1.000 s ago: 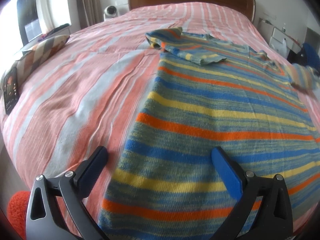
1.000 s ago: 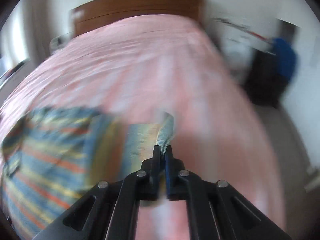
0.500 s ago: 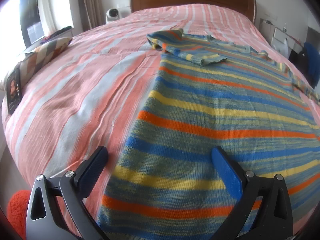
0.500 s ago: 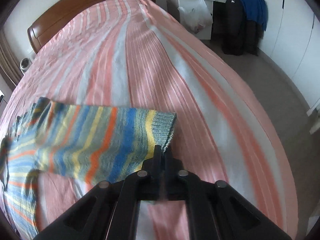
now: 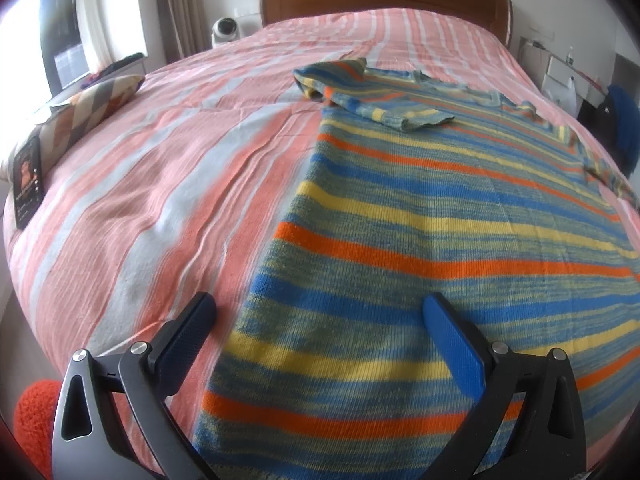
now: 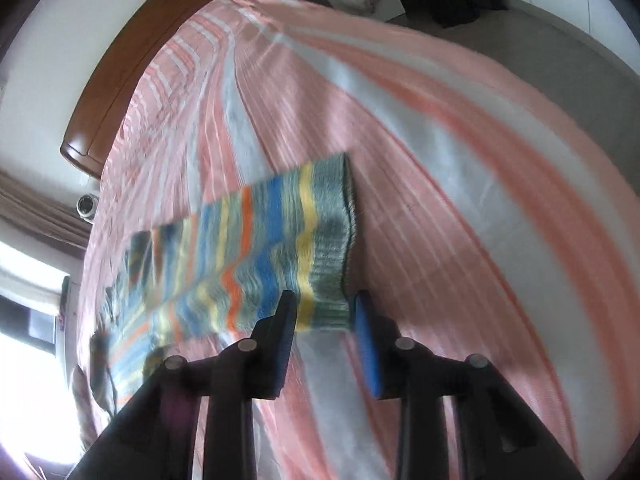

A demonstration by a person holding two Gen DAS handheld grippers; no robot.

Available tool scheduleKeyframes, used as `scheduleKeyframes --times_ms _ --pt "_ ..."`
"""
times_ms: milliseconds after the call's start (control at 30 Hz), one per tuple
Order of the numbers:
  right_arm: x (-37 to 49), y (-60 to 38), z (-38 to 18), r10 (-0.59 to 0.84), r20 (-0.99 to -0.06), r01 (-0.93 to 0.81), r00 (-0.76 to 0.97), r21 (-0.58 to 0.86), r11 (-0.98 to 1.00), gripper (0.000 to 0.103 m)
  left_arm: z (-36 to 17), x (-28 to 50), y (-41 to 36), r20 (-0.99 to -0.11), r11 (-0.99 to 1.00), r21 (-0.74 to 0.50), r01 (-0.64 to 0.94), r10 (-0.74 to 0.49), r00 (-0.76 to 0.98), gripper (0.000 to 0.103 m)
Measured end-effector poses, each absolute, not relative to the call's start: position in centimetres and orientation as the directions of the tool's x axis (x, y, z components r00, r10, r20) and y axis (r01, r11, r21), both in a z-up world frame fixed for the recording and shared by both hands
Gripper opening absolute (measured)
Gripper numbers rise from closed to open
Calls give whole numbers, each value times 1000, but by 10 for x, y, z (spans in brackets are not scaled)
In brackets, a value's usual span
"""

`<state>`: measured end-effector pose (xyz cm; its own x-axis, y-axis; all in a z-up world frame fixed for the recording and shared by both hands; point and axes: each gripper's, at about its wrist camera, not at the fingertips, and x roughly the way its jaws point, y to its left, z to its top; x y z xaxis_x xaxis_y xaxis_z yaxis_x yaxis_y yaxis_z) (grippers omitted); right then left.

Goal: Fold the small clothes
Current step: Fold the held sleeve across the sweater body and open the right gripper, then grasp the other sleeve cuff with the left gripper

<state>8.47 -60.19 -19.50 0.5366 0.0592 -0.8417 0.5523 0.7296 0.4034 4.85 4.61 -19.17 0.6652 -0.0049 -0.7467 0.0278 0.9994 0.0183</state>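
The right wrist view is motion-blurred: the striped knitted sweater sleeve [image 6: 256,256] ahead of the fingers [image 6: 362,344] smears, so its contact with the pink striped bedspread [image 6: 460,184] cannot be told. In the left wrist view, the striped knitted sweater [image 5: 420,248] runs beyond the lower and right edges past the fingers [image 5: 452,344].

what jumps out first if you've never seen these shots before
The striped sweater dominates: orange, blue and yellow bands spread flat over the pink-striped bed, one sleeve folded across its chest. In the right wrist view the other sleeve's cuff lies between the open right gripper's blue-padded fingers. The left gripper hovers open over the hem.
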Motion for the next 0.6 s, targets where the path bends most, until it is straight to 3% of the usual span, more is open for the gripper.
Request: scheduleKeyframes --times_ms 33,133,400,433,467,533,600 --pt "86 -597 -191 27 -849 545 527 362 756 3 -191 49 47 -746 999 18 28 -5 665 103" --pt "78 -594 -181 -110 -869 584 482 225 780 3 -191 49 47 -745 999 17 27 -5 667 103" --pt "80 -589 -191 -164 -884 592 439 147 793 4 -184 42 47 -767 998 54 30 22 641 103" --pt "78 -585 -188 -162 -878 584 451 153 797 16 -179 40 47 -782 997 66 45 24 622 102" --pt "75 -582 -184 -173 -874 590 454 149 793 37 -169 37 46 -796 991 101 86 29 605 102" --pt "56 -573 -171 -211 -852 579 478 125 806 62 -148 33 41 -783 976 157 148 32 622 102" --pt "34 -551 -156 -283 -823 545 493 38 838 64 -107 34 36 -722 956 196 220 -12 692 102"
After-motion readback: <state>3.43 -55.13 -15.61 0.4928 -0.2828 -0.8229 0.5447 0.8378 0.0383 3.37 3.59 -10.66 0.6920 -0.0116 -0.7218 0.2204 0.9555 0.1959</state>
